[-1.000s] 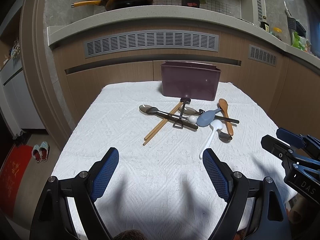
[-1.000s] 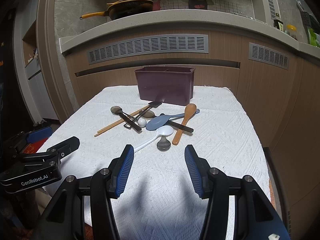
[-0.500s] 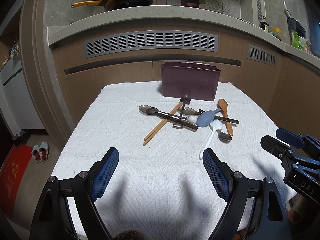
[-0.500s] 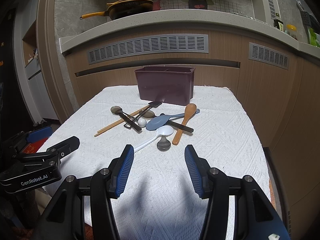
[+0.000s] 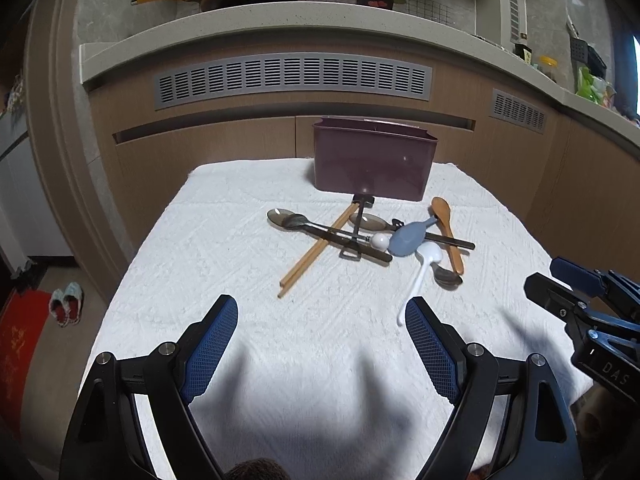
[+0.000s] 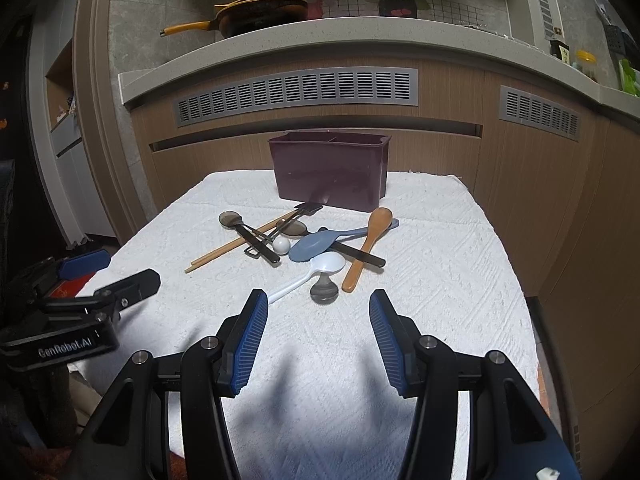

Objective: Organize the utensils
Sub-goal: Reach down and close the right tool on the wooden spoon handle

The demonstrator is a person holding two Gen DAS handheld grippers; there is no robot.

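A bench (image 5: 224, 240) covered with a white textured cloth carries a dark purple utensil holder (image 5: 374, 160) near the middle of its far edge, upright, with a divider showing inside in the right wrist view (image 6: 330, 168). Just in front of the holder lies a loose heap of utensils: a pair of wooden chopsticks (image 5: 316, 250) angled toward the near left, a metal spoon (image 5: 282, 217) on the left of the heap, a blue rice paddle (image 5: 408, 236) crossing a dark-handled utensil, a white plastic spoon (image 5: 420, 276) pointing toward the near edge, and a wooden spoon (image 5: 448, 228) on the right side. The left gripper (image 5: 322, 322) hovers over the near edge with its jaws wide and nothing between them. The right gripper (image 6: 318, 324) hangs over the near right part of the bench, jaws likewise wide and empty, the white spoon's handle just beyond its left fingertip.
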